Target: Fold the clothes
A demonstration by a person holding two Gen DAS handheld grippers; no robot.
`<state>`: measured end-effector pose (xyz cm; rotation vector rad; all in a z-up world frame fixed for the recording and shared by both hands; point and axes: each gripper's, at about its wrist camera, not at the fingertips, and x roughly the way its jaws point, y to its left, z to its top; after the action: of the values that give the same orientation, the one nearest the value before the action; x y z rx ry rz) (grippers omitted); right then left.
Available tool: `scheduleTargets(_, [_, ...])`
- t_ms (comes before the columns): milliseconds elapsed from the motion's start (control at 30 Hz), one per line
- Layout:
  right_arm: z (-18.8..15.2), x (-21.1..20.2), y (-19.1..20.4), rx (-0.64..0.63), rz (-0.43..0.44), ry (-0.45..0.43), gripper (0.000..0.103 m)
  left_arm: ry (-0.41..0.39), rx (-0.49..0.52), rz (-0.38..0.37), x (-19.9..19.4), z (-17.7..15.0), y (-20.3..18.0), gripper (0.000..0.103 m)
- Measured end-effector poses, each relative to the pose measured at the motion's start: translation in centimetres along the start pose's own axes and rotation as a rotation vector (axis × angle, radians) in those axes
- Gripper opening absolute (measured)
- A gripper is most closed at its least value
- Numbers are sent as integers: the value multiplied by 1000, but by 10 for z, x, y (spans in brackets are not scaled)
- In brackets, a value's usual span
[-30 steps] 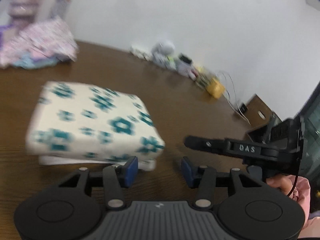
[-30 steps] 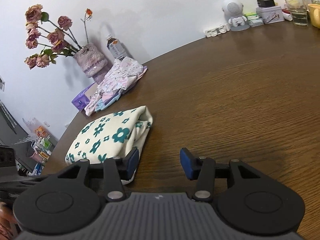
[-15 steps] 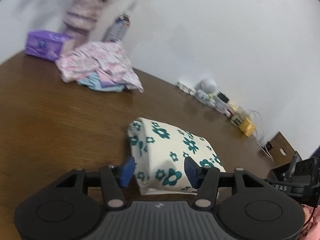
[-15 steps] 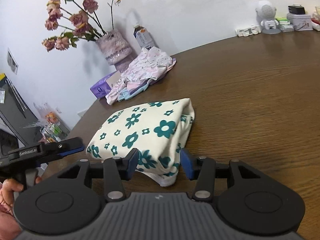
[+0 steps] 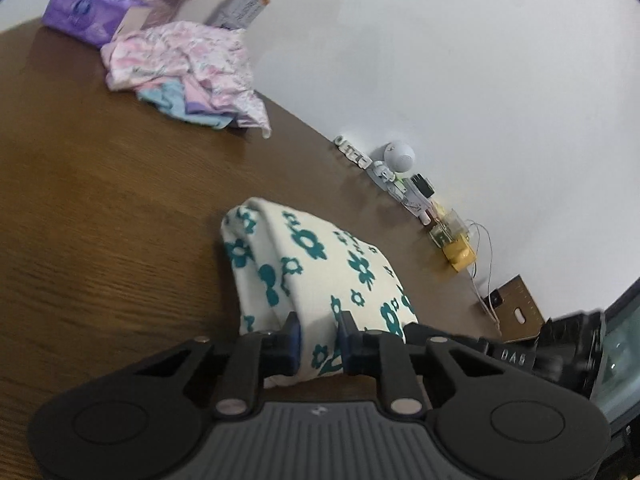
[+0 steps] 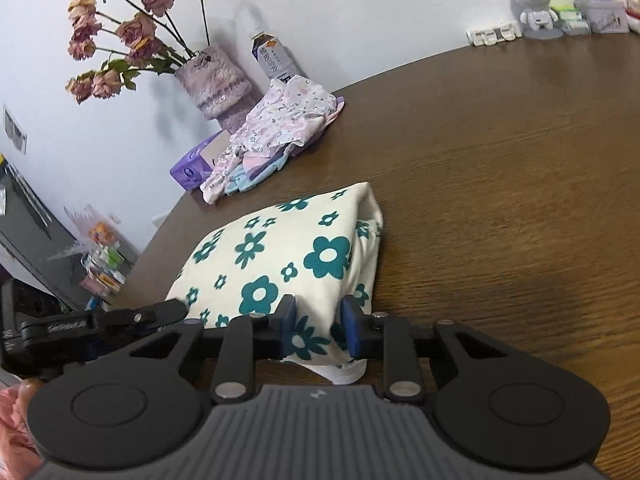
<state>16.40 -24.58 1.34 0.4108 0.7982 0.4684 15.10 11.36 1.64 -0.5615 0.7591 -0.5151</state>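
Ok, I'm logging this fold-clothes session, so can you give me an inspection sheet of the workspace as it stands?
Surface: dark brown wooden table, bare in the middle.
Job's things: folded cream garment with teal flowers; crumpled pile of pink and blue clothes near the wall.
Clutter: vase of dried roses, drink bottle, purple tissue pack, white robot figure, yellow box.
Grippers: left hand-held gripper and right hand-held gripper both closing, the garment's near edge between the jaws.
Cables: thin wires by the yellow box.
Surroundings: white wall.
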Motion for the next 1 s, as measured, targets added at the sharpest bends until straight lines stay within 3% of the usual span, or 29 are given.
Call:
scheduleTargets(67, [10, -3, -3, 13, 7, -13, 34, -47, 1, 45, -4, 10, 0, 43])
scheduleTargets(133, [22, -3, -3, 1, -3, -34, 37, -72, -8, 88, 0, 25, 3, 54])
scheduleTargets(167, [28, 0, -1, -8, -6, -34, 39, -71, -15, 106, 5, 34, 6, 54])
scheduleTargets(200, [33, 5, -1, -5, -6, -26, 44, -61, -26, 115, 12, 41, 9, 52])
scheduleTargets(300, [42, 22, -3, 12, -6, 5, 44, -20, -42, 109, 34, 56, 16, 42])
scheduleTargets(367, [44, 33, -5, 25, -3, 21, 43, 12, -52, 88, 47, 59, 19, 26])
scheduleTargets(433, [42, 41, -4, 36, 22, 38, 39, 27, -50, 58, 54, 59, 19, 21])
scheduleTargets(600, [43, 41, -5, 25, 45, 41, 39, -6, -113, 26, 46, 61, 31, 24])
scheduleTargets(833, [45, 48, -5, 27, 41, 41, 39, 11, -109, 25, 55, 60, 31, 20])
scheduleTargets(933, [45, 40, -5, 25, 44, 34, 39, -21, -129, 21, 33, 53, 31, 31])
scheduleTargets(1000, [43, 31, -8, 30, 48, 29, 40, -20, -120, 12, 21, 43, 28, 32])
